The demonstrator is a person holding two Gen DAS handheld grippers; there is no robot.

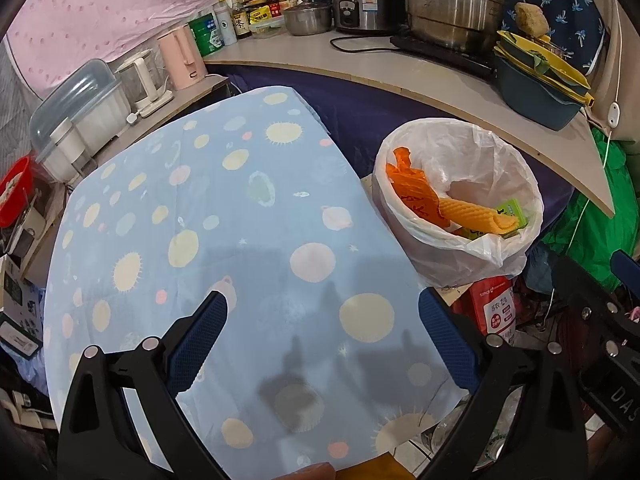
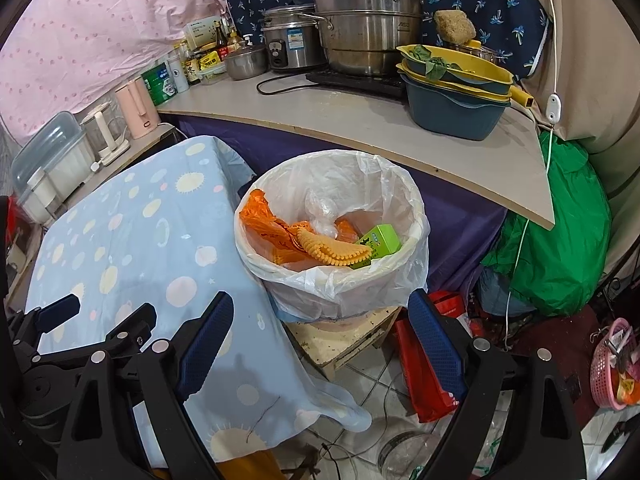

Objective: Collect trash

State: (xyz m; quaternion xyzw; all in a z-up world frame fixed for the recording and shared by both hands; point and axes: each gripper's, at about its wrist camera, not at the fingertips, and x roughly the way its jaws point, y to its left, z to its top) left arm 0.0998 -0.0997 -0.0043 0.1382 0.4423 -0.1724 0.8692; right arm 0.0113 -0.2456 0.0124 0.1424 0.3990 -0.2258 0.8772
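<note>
A bin lined with a white plastic bag (image 1: pixel 500 160) (image 2: pixel 396 200) stands right of a small table under a blue spotted cloth (image 1: pixel 200 240) (image 2: pixel 132 240). In the bin lie an orange plastic bag (image 1: pixel 416 192) (image 2: pixel 264 220), a yellow-orange foam net (image 1: pixel 476 216) (image 2: pixel 336 250), a green carton (image 1: pixel 510 210) (image 2: pixel 382 242) and a clear plastic wad (image 2: pixel 322 212). My left gripper (image 1: pixel 324 308) is open and empty over the cloth. My right gripper (image 2: pixel 320 312) is open and empty in front of the bin; its arm shows at the right edge of the left wrist view (image 1: pixel 600 320).
The bin rests on a low wooden stool (image 2: pixel 344 340). A counter (image 2: pixel 360 128) behind holds steel pots, a rice cooker, stacked basins and bottles. A red bag (image 2: pixel 424 372), a green bag (image 2: pixel 560 240) and a pink basket (image 2: pixel 612 364) sit on the floor. Kettles stand at the left.
</note>
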